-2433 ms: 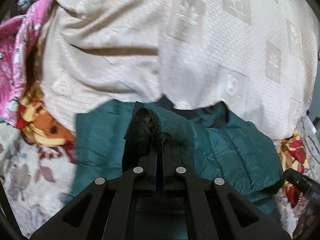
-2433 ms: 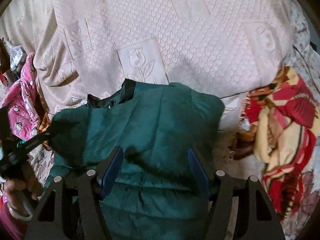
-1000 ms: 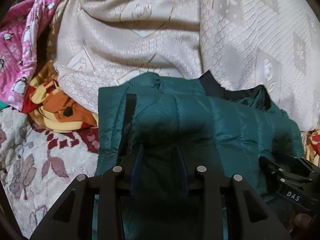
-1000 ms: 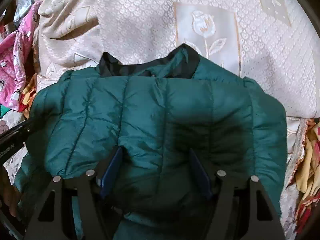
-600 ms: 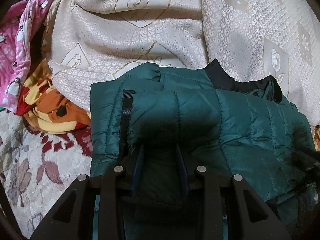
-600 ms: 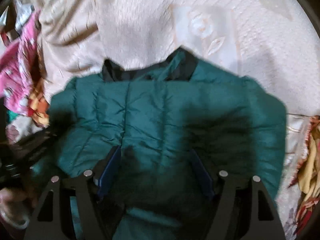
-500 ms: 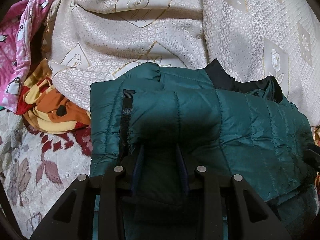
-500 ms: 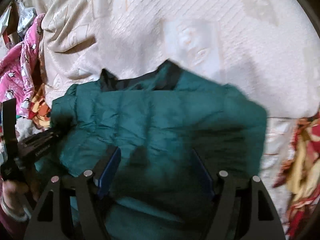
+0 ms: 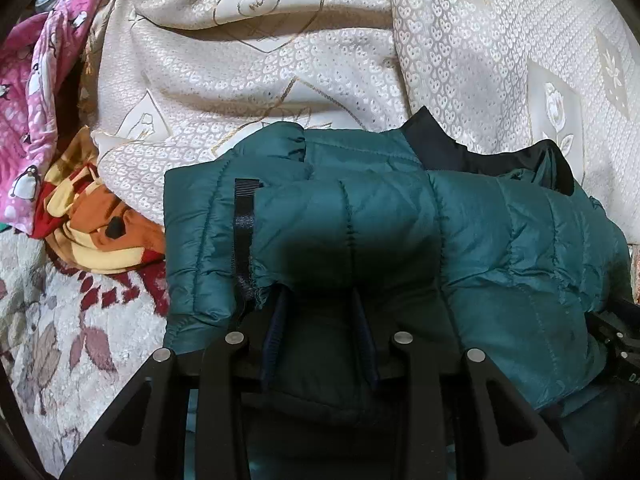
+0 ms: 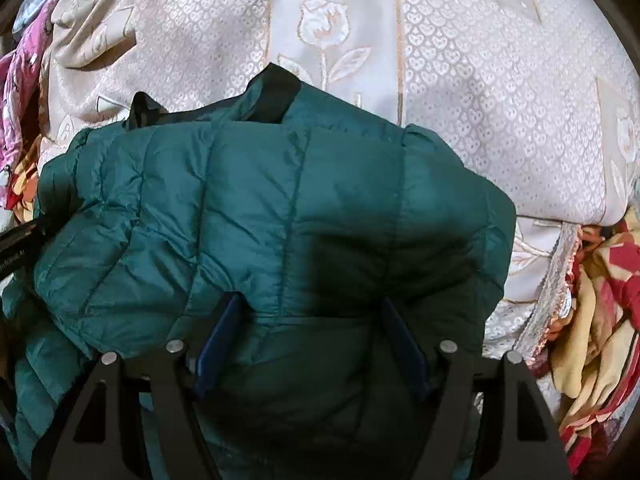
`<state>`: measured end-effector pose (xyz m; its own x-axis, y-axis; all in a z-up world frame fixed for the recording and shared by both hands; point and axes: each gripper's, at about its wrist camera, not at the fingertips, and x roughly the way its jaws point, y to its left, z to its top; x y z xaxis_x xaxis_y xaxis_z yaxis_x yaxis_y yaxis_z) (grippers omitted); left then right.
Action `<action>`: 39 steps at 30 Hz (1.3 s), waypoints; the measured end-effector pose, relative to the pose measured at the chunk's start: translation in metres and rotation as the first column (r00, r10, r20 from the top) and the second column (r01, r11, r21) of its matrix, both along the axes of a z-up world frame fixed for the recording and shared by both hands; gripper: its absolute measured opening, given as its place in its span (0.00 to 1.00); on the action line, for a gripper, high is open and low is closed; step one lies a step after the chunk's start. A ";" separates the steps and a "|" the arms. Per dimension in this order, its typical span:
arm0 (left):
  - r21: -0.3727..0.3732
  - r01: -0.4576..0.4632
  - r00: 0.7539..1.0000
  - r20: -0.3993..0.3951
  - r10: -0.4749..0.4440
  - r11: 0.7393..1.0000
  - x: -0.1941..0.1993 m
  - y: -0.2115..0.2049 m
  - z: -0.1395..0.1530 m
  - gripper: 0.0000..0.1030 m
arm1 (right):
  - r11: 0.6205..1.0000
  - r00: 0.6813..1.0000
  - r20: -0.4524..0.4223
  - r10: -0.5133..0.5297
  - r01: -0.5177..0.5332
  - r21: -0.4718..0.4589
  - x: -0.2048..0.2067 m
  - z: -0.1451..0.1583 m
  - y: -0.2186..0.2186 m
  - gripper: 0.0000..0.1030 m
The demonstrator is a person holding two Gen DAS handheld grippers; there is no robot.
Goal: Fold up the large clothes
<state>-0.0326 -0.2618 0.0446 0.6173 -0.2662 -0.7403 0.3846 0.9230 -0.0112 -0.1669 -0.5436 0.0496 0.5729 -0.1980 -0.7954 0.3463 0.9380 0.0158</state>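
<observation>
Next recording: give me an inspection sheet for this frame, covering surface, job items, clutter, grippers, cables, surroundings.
Surface: cream bedspread with tulip panels, rumpled at left.
Job's things: green puffer jacket folded over, dark collar towards the bedspread.
Clutter: pink penguin cloth; orange-yellow blanket; red-yellow blanket.
Grippers: left gripper open, jacket between its fingers; right gripper open wider, tips under the fold.
Cables: nothing seen.
Surroundings: floral rug at lower left.

A teal quilted puffer jacket (image 9: 500,240) with a black collar lies folded over itself, bunched and puffy, just ahead of both gripper fingertips, collar at its far edge.
</observation>
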 end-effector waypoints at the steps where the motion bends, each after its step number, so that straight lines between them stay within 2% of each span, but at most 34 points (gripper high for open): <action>1: -0.002 0.000 1.000 -0.003 0.000 1.000 0.001 0.000 0.000 0.12 | 1.000 1.000 -0.002 -0.002 0.002 -0.003 -0.002 0.002 0.001 0.73; 4: -0.017 0.001 1.000 -0.012 -0.001 1.000 0.003 0.002 -0.001 0.12 | 1.000 1.000 0.010 -0.012 0.012 -0.005 -0.010 0.017 0.006 0.73; 6: -0.020 0.002 1.000 -0.013 -0.002 1.000 0.003 0.003 -0.001 0.12 | 0.999 0.998 0.059 -0.008 0.006 0.031 -0.018 0.031 0.012 0.73; 8: -0.018 0.001 1.000 -0.011 -0.001 1.000 0.003 0.003 -0.002 0.12 | 0.998 0.994 0.107 0.011 -0.018 0.060 -0.024 0.044 0.021 0.73; 10: -0.013 0.001 1.000 -0.007 -0.001 1.000 0.003 0.002 -0.002 0.12 | 0.996 0.993 0.114 0.043 -0.051 0.068 -0.021 0.048 0.031 0.73; 13: -0.015 0.001 1.000 -0.007 -0.001 1.000 0.003 0.002 -0.002 0.12 | 0.995 0.994 0.062 0.090 -0.093 0.045 -0.003 0.035 0.048 0.73; 17: -0.004 0.003 1.000 0.006 -0.003 1.000 0.000 0.000 -0.001 0.12 | 0.997 0.997 -0.012 0.076 -0.076 -0.029 0.019 0.009 0.062 0.74; 21: 0.029 0.020 1.000 0.016 -0.021 0.999 -0.006 0.000 0.005 0.13 | 0.998 0.998 -0.023 0.063 -0.063 -0.021 0.020 0.013 0.062 0.74; 26: 0.033 0.024 0.999 0.035 -0.025 0.999 -0.023 0.014 0.021 0.13 | 0.999 0.998 0.044 0.044 -0.045 0.024 -0.002 0.033 0.060 0.75; 30: 0.026 0.015 0.998 0.057 -0.016 1.000 -0.037 0.029 0.033 0.13 | 1.000 0.996 0.081 0.019 -0.021 0.018 -0.027 0.048 0.059 0.83; 39: 0.012 -0.008 1.000 0.025 0.008 1.000 -0.055 0.050 0.039 0.13 | 0.996 0.997 0.044 -0.067 0.064 0.066 -0.072 0.043 0.039 0.84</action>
<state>-0.0881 -0.2115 0.0834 0.6376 -0.2524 -0.7279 0.3770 0.9262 0.0091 -0.2389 -0.5051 0.0928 0.5966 -0.1851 -0.7809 0.4041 0.9100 0.0931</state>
